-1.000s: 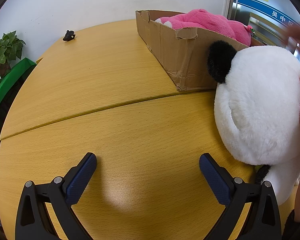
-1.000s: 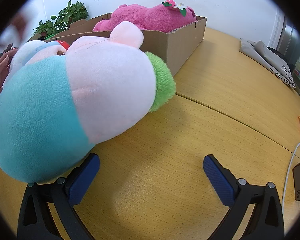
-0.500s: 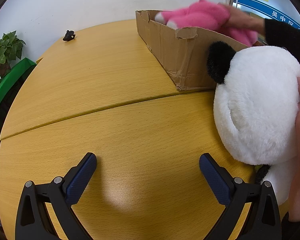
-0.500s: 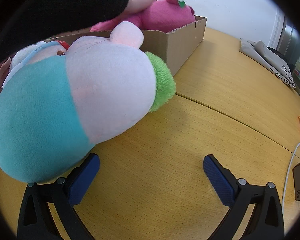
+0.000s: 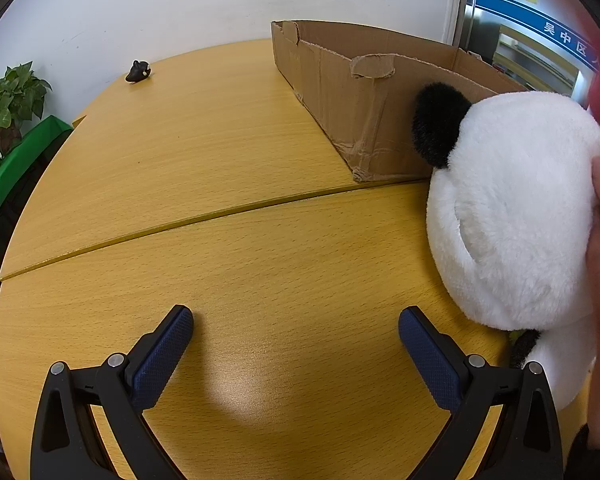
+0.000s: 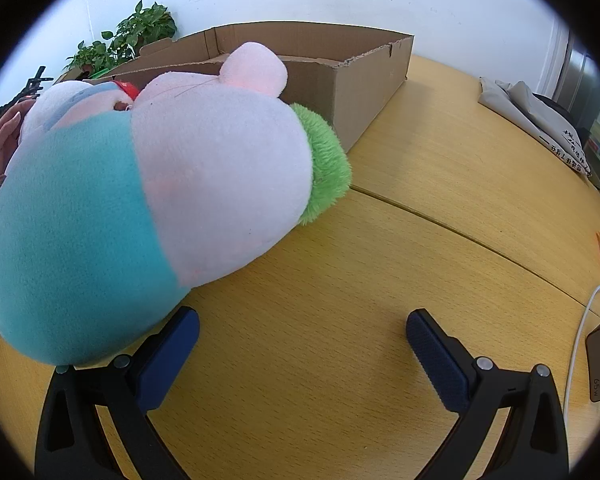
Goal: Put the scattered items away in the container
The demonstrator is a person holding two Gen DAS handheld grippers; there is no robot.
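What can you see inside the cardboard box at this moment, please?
The cardboard box shows only bare inner walls and a strip of floor. The pink and teal plush and the panda plush, both outside it, cover the near end, so anything there is hidden.

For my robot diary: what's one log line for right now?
left gripper: open | right gripper: open | cardboard box: looks empty | panda plush, pastel plush: on table

My pads [image 5: 162, 354] are dark blue on black arms, above a honey-yellow woodgrain table [image 5: 228, 160], beside a brown cardboard box [image 5: 340, 92], a white-and-black panda plush [image 5: 512, 208], and a teal, pink and green plush [image 6: 148, 200].
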